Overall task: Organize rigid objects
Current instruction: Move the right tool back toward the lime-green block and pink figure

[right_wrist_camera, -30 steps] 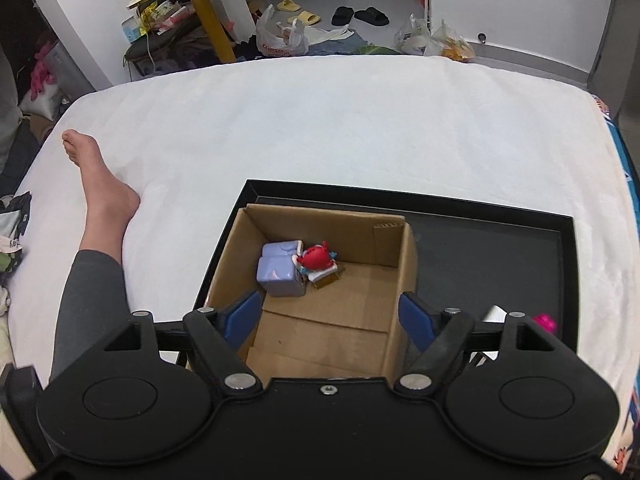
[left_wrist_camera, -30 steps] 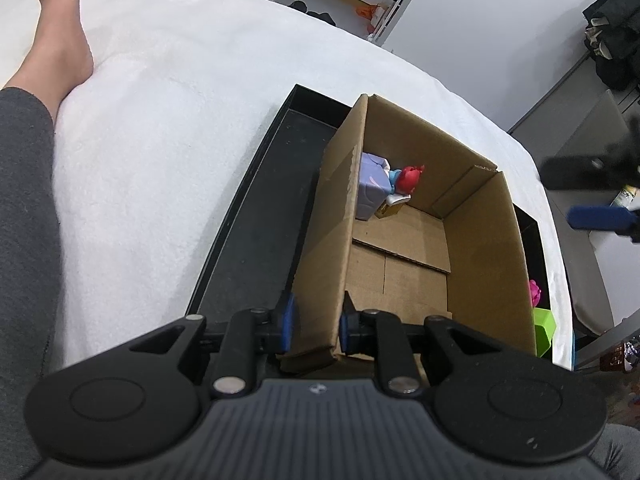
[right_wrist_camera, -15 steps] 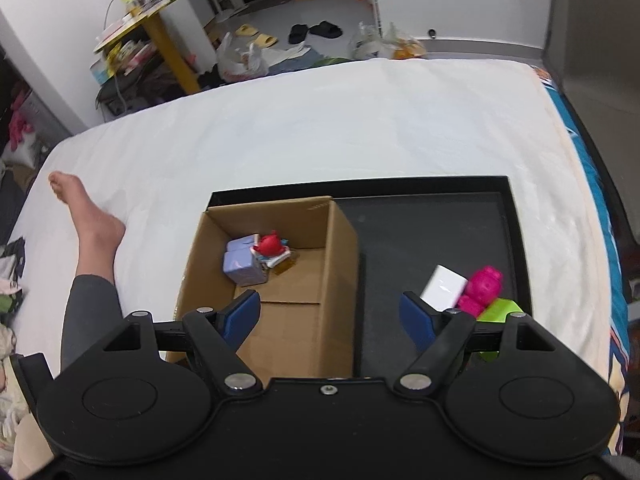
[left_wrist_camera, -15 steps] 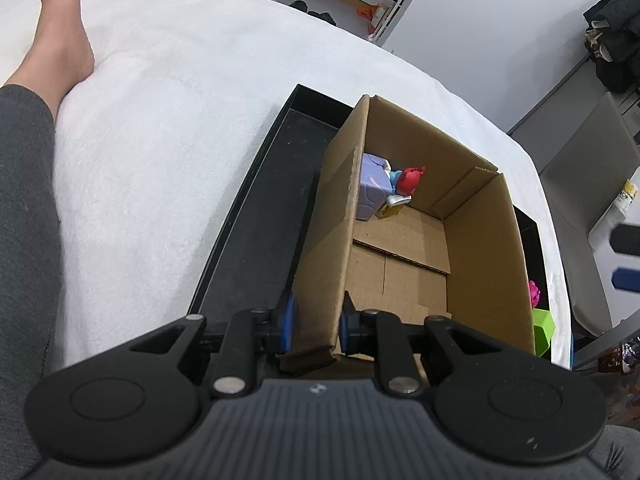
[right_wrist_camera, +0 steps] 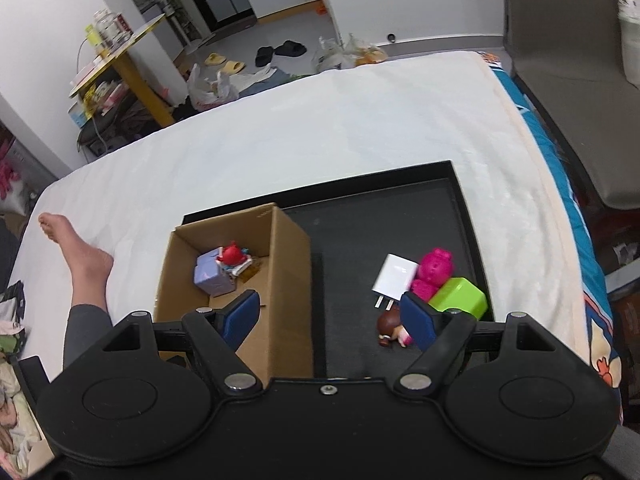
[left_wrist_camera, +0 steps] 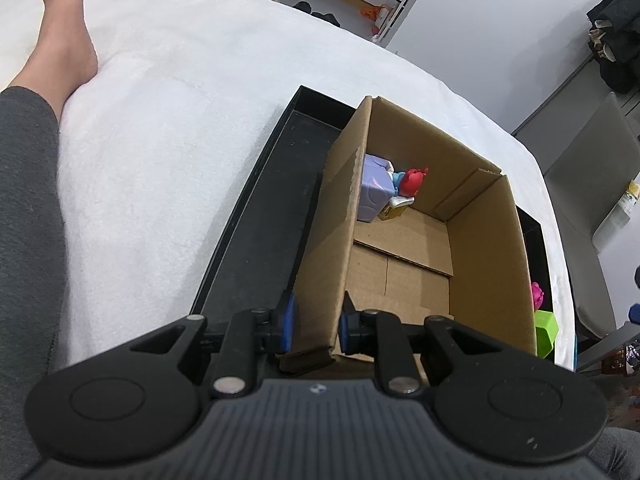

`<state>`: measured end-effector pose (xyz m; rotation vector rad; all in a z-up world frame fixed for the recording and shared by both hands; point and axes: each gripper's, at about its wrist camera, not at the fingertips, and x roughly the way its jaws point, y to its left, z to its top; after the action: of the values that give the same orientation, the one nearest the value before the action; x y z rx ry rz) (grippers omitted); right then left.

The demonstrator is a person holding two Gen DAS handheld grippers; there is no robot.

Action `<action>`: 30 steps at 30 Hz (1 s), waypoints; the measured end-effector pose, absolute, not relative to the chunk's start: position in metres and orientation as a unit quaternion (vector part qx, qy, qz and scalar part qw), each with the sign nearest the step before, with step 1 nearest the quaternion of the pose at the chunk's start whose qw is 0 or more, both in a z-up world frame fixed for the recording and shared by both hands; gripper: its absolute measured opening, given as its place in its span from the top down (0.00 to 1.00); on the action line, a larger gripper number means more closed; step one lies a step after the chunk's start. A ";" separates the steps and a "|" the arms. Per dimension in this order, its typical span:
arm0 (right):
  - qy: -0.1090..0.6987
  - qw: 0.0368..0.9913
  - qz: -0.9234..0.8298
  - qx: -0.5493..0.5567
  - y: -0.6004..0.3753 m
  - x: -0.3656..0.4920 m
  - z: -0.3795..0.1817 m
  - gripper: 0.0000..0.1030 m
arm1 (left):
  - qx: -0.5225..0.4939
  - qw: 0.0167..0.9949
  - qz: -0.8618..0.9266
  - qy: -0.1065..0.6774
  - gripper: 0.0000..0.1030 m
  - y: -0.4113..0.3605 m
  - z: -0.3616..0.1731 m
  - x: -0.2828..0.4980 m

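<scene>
My left gripper [left_wrist_camera: 316, 326] is shut on the near left wall of an open cardboard box [left_wrist_camera: 340, 216] that stands in a black tray [left_wrist_camera: 264, 224]. Inside the box lie a lilac cube [left_wrist_camera: 374, 192] and a red toy [left_wrist_camera: 412, 182]. My right gripper [right_wrist_camera: 332, 316] is open and empty above the tray [right_wrist_camera: 400, 216], between the box [right_wrist_camera: 292, 280] and a cluster of objects: a white charger [right_wrist_camera: 394, 276], a pink toy [right_wrist_camera: 434, 270], a green block [right_wrist_camera: 460, 296] and a brown-haired figure [right_wrist_camera: 392, 326].
The tray lies on a white bed [right_wrist_camera: 320, 136]. A person's leg and bare foot [left_wrist_camera: 60, 56] rest on the bed at the left. A grey chair [right_wrist_camera: 572, 80] stands beyond the bed's right edge.
My right gripper has swung right, from above the box to above the tray's right side, and the loose objects have come into view. My left gripper has kept its grip on the box wall.
</scene>
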<state>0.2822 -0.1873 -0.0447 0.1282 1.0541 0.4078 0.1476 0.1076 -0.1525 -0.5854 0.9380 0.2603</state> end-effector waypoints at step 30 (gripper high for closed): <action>0.538 0.827 0.075 0.144 -0.256 0.313 -0.128 0.40 | -0.278 0.842 0.124 0.445 0.81 0.109 -0.153 0.148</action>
<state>0.3128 -0.2564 -0.1276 0.3062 1.1424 0.1587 0.1479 0.1090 -0.1529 -0.5873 0.9398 0.2625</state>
